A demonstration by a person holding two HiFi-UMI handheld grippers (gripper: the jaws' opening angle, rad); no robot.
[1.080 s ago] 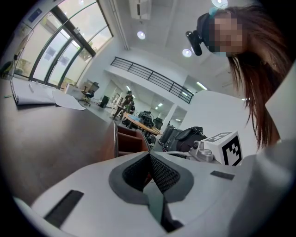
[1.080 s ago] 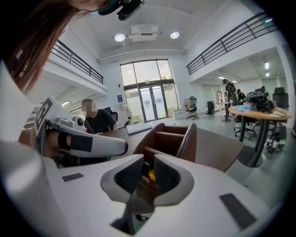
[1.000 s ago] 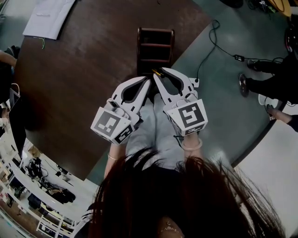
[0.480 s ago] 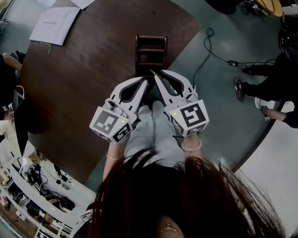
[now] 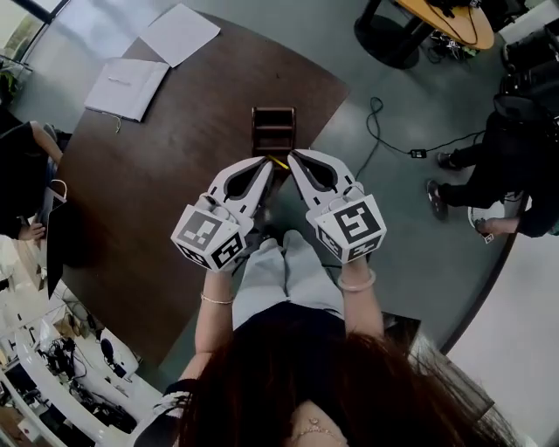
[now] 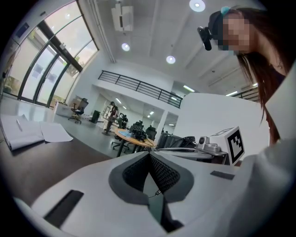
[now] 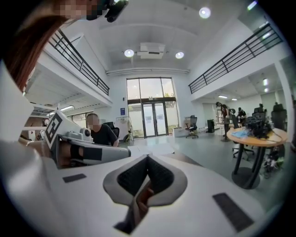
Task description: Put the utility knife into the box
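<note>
A dark wooden box [image 5: 273, 131] with open compartments stands on the brown table [image 5: 166, 166] near its edge. My right gripper [image 5: 293, 157] is shut on the utility knife [image 5: 279, 162], whose yellow tip pokes out just at the box's near end. In the right gripper view the knife [image 7: 142, 196] shows as an orange-brown sliver between the closed jaws of the right gripper [image 7: 148, 159]. My left gripper [image 5: 266, 164] is shut beside it, tips almost touching the right one. The left gripper [image 6: 150, 155] holds nothing that I can see. Both gripper views look up into the hall, so the box is hidden there.
A notebook [image 5: 128, 87] and a loose sheet [image 5: 179, 33] lie at the table's far left. A cable [image 5: 384, 131] runs over the floor to the right. A person [image 5: 511, 148] stands at the right, by a round table [image 5: 437, 22]. My lap is under the grippers.
The head view has pulled back and shows more of the room. Both grippers stay side by side at the box's near end, with the knife still in the right one.
</note>
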